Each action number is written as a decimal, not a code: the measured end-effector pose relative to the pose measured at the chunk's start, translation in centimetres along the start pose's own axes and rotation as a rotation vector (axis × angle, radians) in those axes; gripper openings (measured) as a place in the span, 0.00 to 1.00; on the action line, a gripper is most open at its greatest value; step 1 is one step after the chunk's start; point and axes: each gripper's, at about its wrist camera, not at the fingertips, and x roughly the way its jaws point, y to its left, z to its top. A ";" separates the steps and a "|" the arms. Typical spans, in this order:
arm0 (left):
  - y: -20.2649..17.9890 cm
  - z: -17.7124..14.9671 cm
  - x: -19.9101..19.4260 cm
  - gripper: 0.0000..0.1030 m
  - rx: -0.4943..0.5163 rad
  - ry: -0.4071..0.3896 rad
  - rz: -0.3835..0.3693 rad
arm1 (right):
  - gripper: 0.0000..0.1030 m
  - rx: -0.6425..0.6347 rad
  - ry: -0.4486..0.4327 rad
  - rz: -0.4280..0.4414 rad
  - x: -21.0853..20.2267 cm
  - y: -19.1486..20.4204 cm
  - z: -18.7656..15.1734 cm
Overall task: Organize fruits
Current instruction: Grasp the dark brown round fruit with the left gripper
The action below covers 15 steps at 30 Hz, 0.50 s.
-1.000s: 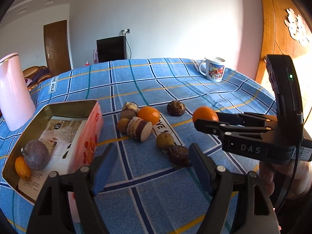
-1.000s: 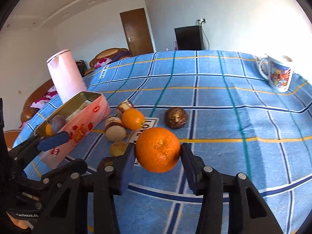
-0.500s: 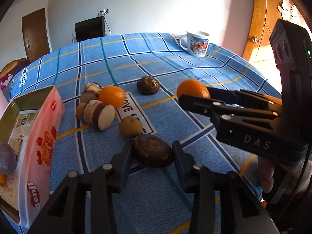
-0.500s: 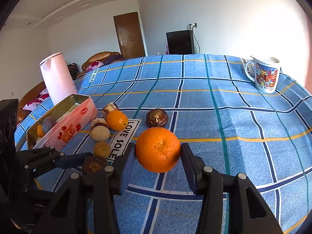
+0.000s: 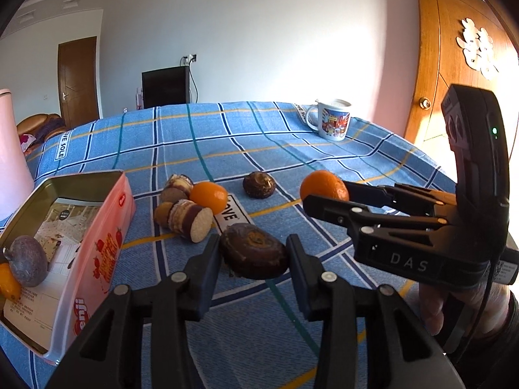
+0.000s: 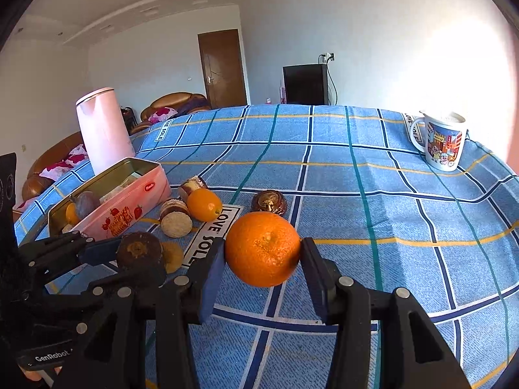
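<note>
While left gripper (image 5: 254, 253) jaws clamp a dark brown wrinkled fruit (image 5: 254, 250) above the blue plaid counter (image 5: 292, 149), right gripper (image 6: 263, 261) jaws grip a round orange (image 6: 262, 249); pink metal tin (image 5: 107, 227) rim sits left, open cloth beyond.

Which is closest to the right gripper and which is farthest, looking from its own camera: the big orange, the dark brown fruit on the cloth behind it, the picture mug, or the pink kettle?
1. The big orange, held between the right gripper fingers.
2. The dark brown fruit, just behind the orange on the cloth.
3. The picture mug far right and the pink kettle far left: too close to call.
</note>
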 end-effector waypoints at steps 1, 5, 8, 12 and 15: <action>0.0 0.0 -0.1 0.41 0.001 -0.008 0.003 | 0.48 -0.006 -0.009 -0.001 -0.1 0.1 -0.1; 0.2 -0.1 -0.5 0.41 -0.003 -0.039 0.010 | 0.48 -0.034 -0.037 -0.006 -0.6 0.6 -0.2; 0.3 -0.1 -0.9 0.41 -0.005 -0.062 0.015 | 0.48 -0.039 -0.052 -0.005 -0.8 0.7 -0.2; 0.3 -0.1 -1.2 0.41 -0.005 -0.084 0.022 | 0.48 -0.047 -0.070 -0.005 -1.1 0.9 -0.3; 0.3 -0.2 -1.4 0.41 -0.003 -0.100 0.025 | 0.48 -0.054 -0.088 -0.004 -1.4 1.0 -0.4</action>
